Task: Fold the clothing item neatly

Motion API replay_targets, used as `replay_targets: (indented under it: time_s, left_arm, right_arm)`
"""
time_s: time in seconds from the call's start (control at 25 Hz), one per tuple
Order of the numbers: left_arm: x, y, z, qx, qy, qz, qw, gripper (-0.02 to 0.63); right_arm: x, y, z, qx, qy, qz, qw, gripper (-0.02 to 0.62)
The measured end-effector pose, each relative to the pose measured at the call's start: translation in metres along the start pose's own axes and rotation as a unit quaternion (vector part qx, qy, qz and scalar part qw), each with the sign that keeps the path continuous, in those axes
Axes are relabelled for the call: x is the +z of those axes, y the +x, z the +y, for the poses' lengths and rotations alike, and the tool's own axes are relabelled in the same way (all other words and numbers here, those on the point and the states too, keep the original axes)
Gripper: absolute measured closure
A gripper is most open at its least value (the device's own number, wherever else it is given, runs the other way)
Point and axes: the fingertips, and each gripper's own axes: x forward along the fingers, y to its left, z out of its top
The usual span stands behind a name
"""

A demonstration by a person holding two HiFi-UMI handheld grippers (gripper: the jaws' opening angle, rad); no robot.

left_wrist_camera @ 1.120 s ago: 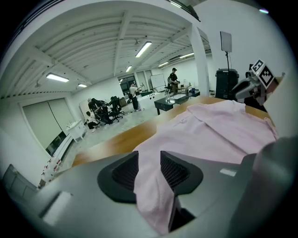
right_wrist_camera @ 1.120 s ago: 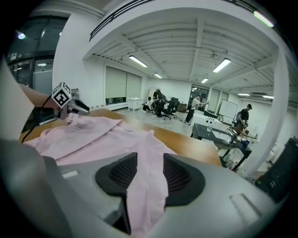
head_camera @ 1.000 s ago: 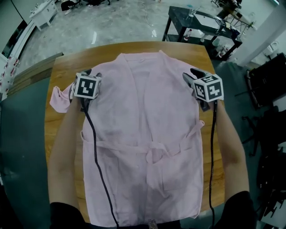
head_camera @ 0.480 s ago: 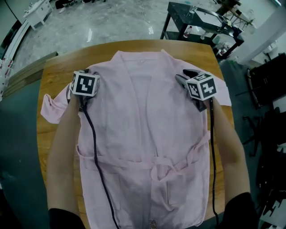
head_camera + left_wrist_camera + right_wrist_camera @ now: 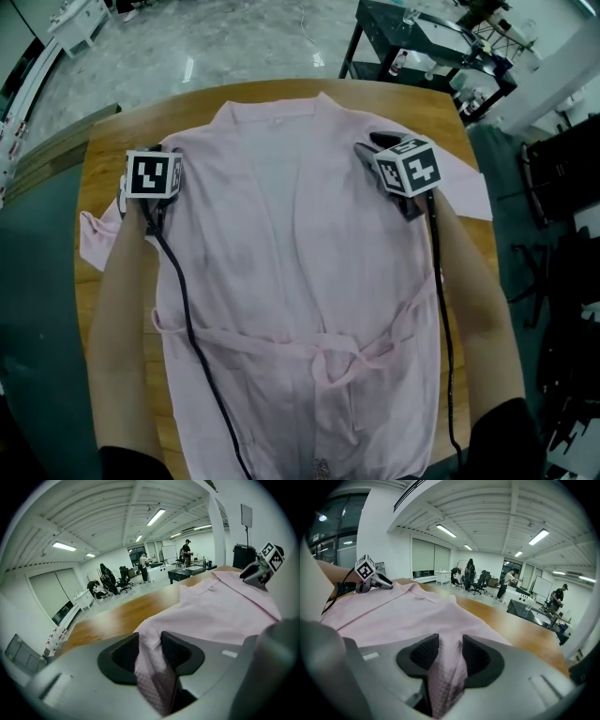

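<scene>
A pale pink robe (image 5: 300,272) lies front-up on the wooden table (image 5: 117,131), its belt (image 5: 328,352) tied at the waist. My left gripper (image 5: 155,155) is shut on the robe's left shoulder, and a fold of pink cloth is pinched between its pads (image 5: 150,646). Its jaws have just been closing on that cloth. At the robe's right shoulder my right gripper (image 5: 372,148) is shut on a similar fold (image 5: 449,651). The left sleeve (image 5: 94,234) and right sleeve (image 5: 466,187) spread out to the sides.
A black metal table (image 5: 422,42) with small items stands on the grey floor beyond the far right corner. A dark chair (image 5: 562,159) sits to the right. Several people and office chairs are far off in both gripper views.
Both grippers have moved toward the table's far edge and lower, taking the robe's shoulders with them. The right sleeve now lies spread out at the right.
</scene>
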Motion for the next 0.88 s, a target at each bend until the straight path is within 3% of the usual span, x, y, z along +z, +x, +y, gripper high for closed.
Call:
replay_targets:
  time_s: [0.16,0.44,0.88]
  left_arm:
    - [-0.001,-0.011,0.001,0.004,-0.011,-0.009,0.9999,0.417]
    - [0.036,-0.076,-0.015,-0.02,-0.003,-0.082,0.9965,0.417]
    - [-0.005,-0.194,-0.087,-0.055,-0.014,-0.09,0.9944,0.419]
  right_arm:
    - [0.005,-0.006,0.005,-0.012,-0.006,-0.018,1.0,0.436]
    - [0.02,-0.082,0.027,-0.019,-0.021,-0.073,0.997,0.436]
    - [-0.026,-0.195,0.074,0.002,0.006,-0.092,0.996,0.436]
